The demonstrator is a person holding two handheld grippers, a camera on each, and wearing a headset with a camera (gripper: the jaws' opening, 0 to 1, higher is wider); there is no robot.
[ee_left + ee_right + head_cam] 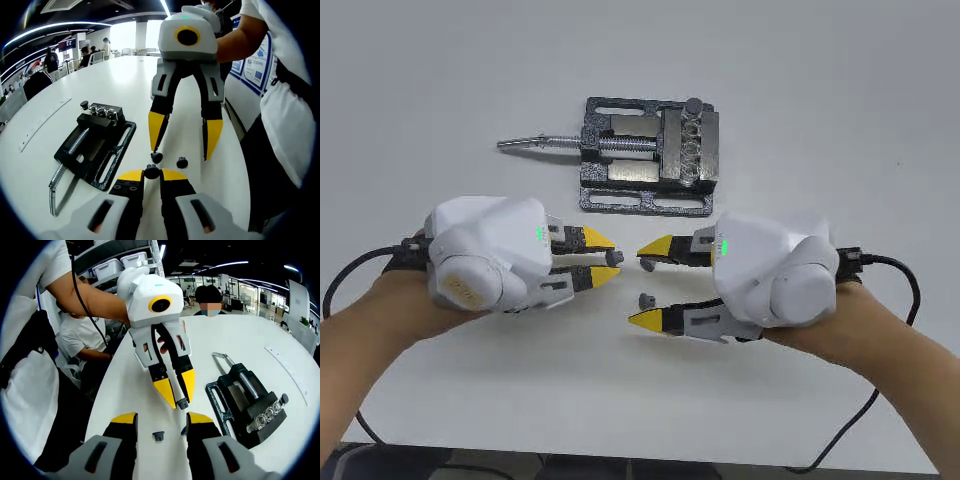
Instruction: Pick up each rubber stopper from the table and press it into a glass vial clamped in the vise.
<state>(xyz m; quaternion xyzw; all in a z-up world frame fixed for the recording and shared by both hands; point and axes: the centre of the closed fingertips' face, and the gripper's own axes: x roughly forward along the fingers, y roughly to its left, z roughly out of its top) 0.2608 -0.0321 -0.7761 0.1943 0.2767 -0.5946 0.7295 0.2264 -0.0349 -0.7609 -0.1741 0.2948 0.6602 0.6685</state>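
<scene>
The left hand-held gripper (610, 256) is pressed together on 1 small dark rubber stopper (152, 172), held right at its yellow tips. The right hand-held gripper (640, 285) faces it with its jaws spread wide and nothing in them. On the white desk (470, 100) between those jaws sit the farther loose stopper (646, 266) and the nearer loose stopper (646, 300).

The vise (632, 128) lies farther from the person than both hand-held grippers. It is ahead of the left one and off to its right. The glass vials (692, 150) are clamped in a row at the right end of the vise, and the row runs away from the person. The vial at the far end looks to have a dark stopper (693, 103) on it already; the nearer ones look open.

The right hand-held gripper is a bit nearer the vials, but the left one has the stopper. So I think the left one must go forward and to the right, get above an open vial — then push straight down.
</scene>
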